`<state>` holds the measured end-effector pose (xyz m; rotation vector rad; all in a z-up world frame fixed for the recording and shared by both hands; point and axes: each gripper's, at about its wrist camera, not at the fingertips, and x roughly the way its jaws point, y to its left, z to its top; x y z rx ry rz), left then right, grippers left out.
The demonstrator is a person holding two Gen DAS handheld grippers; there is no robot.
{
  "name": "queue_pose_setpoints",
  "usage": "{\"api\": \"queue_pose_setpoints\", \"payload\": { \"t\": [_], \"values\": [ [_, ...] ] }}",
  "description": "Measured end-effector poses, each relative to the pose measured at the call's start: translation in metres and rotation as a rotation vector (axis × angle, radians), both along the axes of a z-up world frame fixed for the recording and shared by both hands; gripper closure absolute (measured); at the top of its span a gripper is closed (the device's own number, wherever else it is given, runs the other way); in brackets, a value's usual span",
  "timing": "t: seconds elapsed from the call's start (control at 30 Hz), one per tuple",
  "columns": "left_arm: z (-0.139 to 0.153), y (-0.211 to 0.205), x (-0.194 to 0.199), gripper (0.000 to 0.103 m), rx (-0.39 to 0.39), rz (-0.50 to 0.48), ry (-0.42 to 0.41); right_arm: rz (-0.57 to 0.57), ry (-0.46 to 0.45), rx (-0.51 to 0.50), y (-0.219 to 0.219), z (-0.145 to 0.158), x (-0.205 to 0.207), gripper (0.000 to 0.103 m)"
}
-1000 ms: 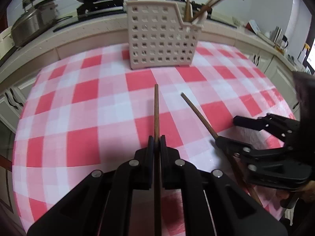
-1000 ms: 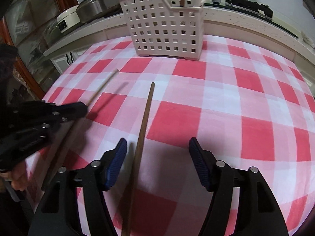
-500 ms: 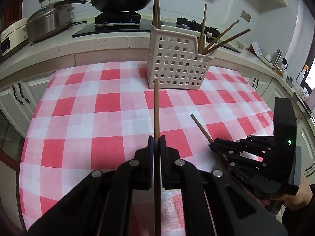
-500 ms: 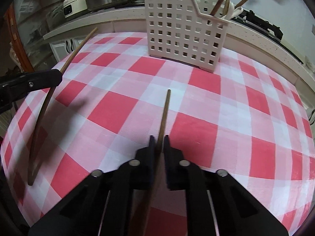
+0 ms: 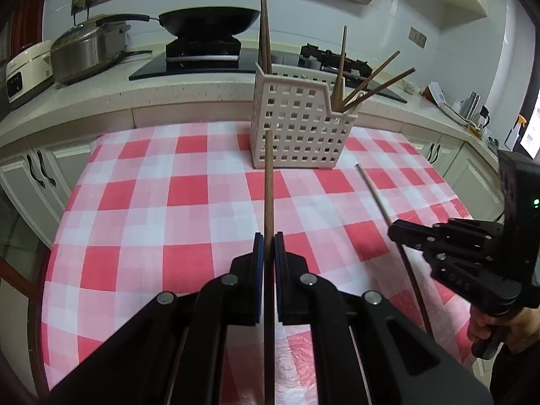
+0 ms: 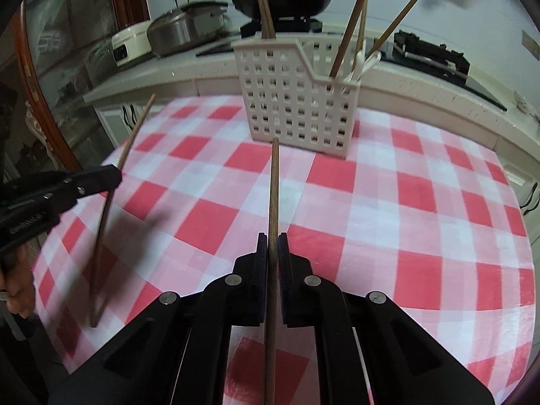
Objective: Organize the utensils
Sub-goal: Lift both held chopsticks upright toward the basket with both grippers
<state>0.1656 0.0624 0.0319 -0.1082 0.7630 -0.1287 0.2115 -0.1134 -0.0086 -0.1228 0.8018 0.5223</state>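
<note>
My left gripper (image 5: 269,236) is shut on a brown wooden chopstick (image 5: 268,182) that points toward the white perforated utensil basket (image 5: 300,135). My right gripper (image 6: 272,236) is shut on a second wooden chopstick (image 6: 274,185), also held above the checked cloth and pointing at the basket (image 6: 297,101). Several chopsticks and a white spoon stand in the basket. The right gripper with its chopstick (image 5: 378,195) shows at the right of the left wrist view. The left gripper (image 6: 114,175) with its chopstick (image 6: 131,138) shows at the left of the right wrist view.
A red and white checked cloth (image 5: 189,189) covers the table. Behind it runs a counter (image 5: 168,91) with a wok (image 5: 209,23), a steel pot (image 5: 87,50) and a rice cooker (image 5: 27,67). Cabinets (image 5: 37,172) stand beyond the left table edge.
My right gripper has closed on its chopstick and lifted it off the cloth. Both grippers have risen and pulled back, with the basket now farther away.
</note>
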Motion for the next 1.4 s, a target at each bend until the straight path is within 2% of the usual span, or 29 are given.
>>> {"api": "queue_pose_setpoints", "payload": {
  "t": [0.47, 0.9, 1.4],
  "values": [
    [0.030, -0.012, -0.024, 0.097, 0.006, -0.012, -0.064, -0.030, -0.089, 0.065, -0.038, 0.048, -0.029, 0.096],
    [0.049, -0.022, -0.047, 0.097, 0.002, -0.027, -0.106, -0.052, -0.126, 0.109, -0.059, 0.065, -0.055, 0.096],
    [0.055, -0.032, -0.046, 0.097, -0.002, -0.045, -0.111, -0.071, -0.133, 0.112, -0.062, 0.070, -0.060, 0.096]
  ]
}}
